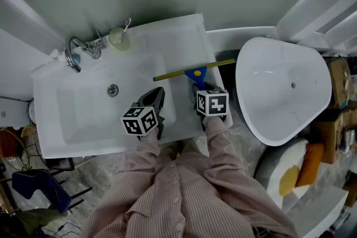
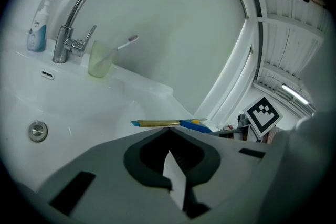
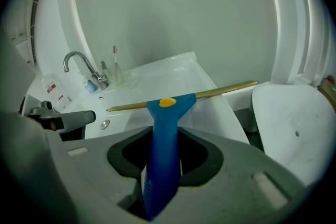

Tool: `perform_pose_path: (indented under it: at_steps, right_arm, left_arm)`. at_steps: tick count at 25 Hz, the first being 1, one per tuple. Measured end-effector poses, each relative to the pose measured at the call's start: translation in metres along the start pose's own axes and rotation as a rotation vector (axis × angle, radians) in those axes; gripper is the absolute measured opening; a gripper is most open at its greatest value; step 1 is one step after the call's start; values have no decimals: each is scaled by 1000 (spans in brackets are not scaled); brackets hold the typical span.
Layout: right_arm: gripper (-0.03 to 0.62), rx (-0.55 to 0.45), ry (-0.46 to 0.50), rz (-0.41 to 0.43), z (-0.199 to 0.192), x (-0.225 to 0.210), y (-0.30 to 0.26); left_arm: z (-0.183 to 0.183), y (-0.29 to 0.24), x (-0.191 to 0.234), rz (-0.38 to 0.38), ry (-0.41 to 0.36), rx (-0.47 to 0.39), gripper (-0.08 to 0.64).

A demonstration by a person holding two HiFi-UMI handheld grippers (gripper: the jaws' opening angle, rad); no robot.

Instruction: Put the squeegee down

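1. The right gripper (image 1: pixel 199 88) (image 3: pixel 163 132) is clamped on the blue handle of the squeegee (image 1: pixel 194 70) (image 3: pixel 164 113). The handle runs up between its two jaws, and the pads press on it from both sides.
2. The squeegee's long brass-coloured blade lies crosswise over the right end of the sink (image 1: pixel 83 117) (image 3: pixel 176 78). Its right tip reaches past the sink's edge towards the bathtub (image 1: pixel 279 92) (image 3: pixel 296 128). No view shows whether the blade touches the sink top.
3. The left gripper (image 1: pixel 157 93) (image 2: pixel 169 129) sits just beside the right one, over the front right part of the basin. Its jaws are closed tip to tip, with nothing between them.
4. In the left gripper view the squeegee (image 2: pixel 170 123) shows just beyond the jaw tips, apart from them.
5. The faucet (image 1: pixel 73 54) (image 2: pixel 73 8) (image 3: pixel 84 65) stands at the sink's back left corner.
6. A cup (image 1: pixel 118 39) (image 2: pixel 101 59) holding a toothbrush (image 2: pixel 126 42) stands just to the faucet's right.
7. A soap bottle (image 2: pixel 38 23) stands on the faucet's other side.
8. The drain (image 1: pixel 113 89) (image 2: pixel 38 130) sits in the basin floor, well clear of both grippers.
9. The person's striped sleeves (image 1: pixel 220 145) lead down to the two marker cubes.
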State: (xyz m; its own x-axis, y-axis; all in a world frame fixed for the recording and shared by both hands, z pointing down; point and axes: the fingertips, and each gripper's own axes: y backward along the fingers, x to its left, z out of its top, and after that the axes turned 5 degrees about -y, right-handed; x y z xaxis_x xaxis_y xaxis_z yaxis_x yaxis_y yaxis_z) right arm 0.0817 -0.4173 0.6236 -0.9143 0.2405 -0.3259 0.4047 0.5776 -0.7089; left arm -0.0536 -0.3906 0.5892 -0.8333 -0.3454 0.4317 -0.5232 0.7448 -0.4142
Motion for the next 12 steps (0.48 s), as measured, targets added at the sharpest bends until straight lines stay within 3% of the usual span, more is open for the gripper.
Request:
perform_pose_path:
  at_steps: [12]
  right_arm:
    - [129, 10, 77, -83, -11, -1, -4]
  left_arm:
    - [-5, 1, 0, -5, -1, 11, 2]
